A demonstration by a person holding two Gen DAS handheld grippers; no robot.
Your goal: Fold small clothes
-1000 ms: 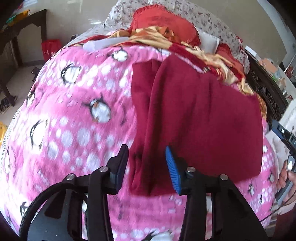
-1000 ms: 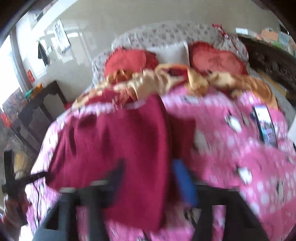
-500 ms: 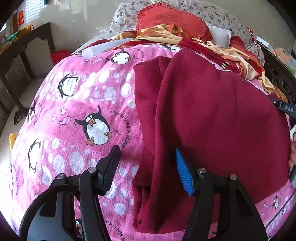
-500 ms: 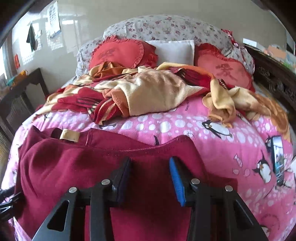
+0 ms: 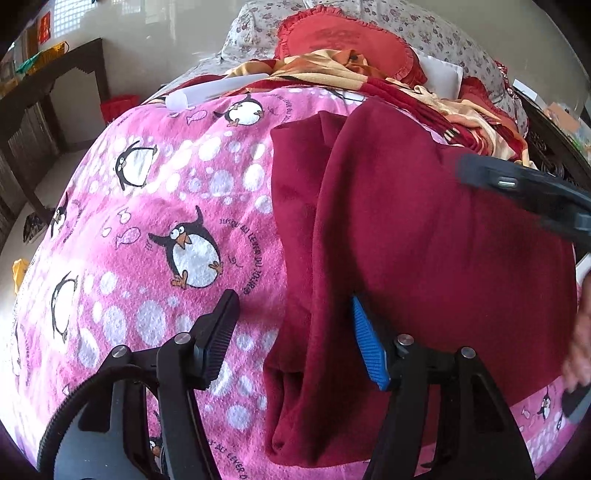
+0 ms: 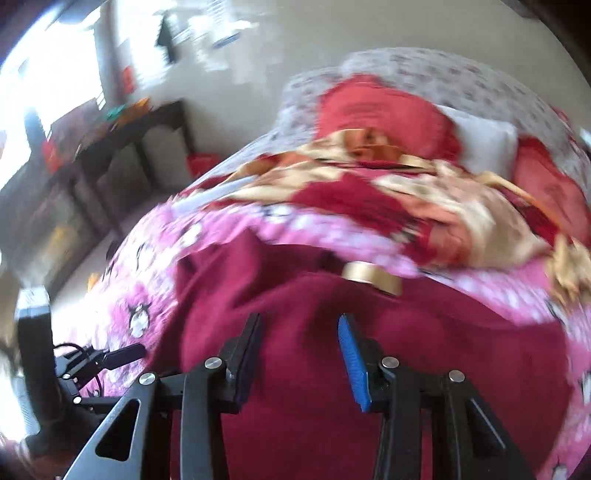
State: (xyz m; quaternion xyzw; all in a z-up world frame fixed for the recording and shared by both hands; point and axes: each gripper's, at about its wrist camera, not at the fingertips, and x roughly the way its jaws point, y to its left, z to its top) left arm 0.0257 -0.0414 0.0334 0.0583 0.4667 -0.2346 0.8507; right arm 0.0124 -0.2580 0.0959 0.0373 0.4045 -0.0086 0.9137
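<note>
Maroon garment [image 5: 424, 258] lies spread on the pink penguin-print blanket [image 5: 155, 229] that covers the bed, occupying the half of the blanket nearer the right-hand edge in the left wrist view. Its left side is doubled over into a long lengthwise fold [image 5: 303, 229] that runs from the far end down to the near edge of the blanket. A tan label [image 6: 371, 277] shows at the garment's far hem in the right wrist view, which is blurred.

Left gripper [image 5: 291, 343]: jaws stand apart, having just been opening. The black finger [image 5: 218, 339] sits over bare blanket just left of the garment; the blue-padded finger [image 5: 367, 350] sits over the maroon cloth. The folded edge lies between them, but neither pad presses on it. Nothing held.

Right gripper [image 6: 301, 362]: jaws part-way open, having just been closing. Both fingers hang over the maroon cloth; no fabric is pinched between the pads as far as the blur allows. In the left wrist view, part of this tool [image 5: 524, 192] reaches in from the right edge above the garment, with a hand [image 5: 580, 339] below it.

Beyond the garment's far end: a rumpled red-and-cream blanket [image 5: 369, 81], red heart-shaped cushions [image 5: 343, 40] and a floral pillow [image 5: 436, 33] at the head of the bed. A dark wooden table [image 5: 44, 96] stands off the bed's left side.
</note>
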